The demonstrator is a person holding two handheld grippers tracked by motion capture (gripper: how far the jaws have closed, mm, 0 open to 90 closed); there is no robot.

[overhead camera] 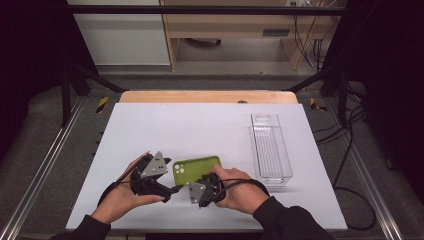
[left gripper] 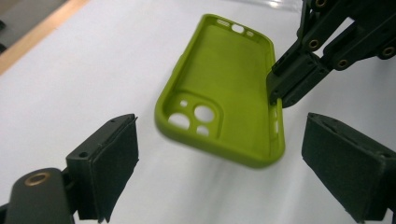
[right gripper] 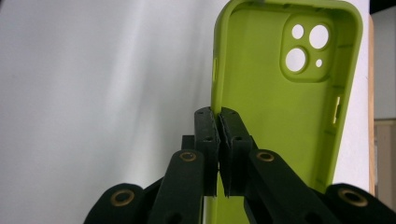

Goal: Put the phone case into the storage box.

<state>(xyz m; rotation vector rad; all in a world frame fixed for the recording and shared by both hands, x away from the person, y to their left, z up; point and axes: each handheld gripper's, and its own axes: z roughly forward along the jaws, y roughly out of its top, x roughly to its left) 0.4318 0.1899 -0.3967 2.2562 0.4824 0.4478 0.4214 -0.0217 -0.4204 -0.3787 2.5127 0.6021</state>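
Observation:
A lime-green phone case (overhead camera: 196,168) with its hollow side up is near the front of the white mat (overhead camera: 200,125), its camera holes to the left. My right gripper (overhead camera: 206,179) is shut on the case's near side wall; in the right gripper view the jaws (right gripper: 218,122) pinch that thin edge of the case (right gripper: 280,116). My left gripper (overhead camera: 171,175) stands open just left of the case's camera end. In the left gripper view its pads (left gripper: 114,158) flank the case (left gripper: 224,84) without touching it, and the right gripper (left gripper: 299,79) grips the wall beyond. The case seems slightly lifted.
A clear, long plastic bin (overhead camera: 270,147) stands upright and empty on the right side of the mat. The mat's far half is bare white surface. A wooden table edge (overhead camera: 207,96) runs behind it, with dark metal frame rails (overhead camera: 45,160) at both sides.

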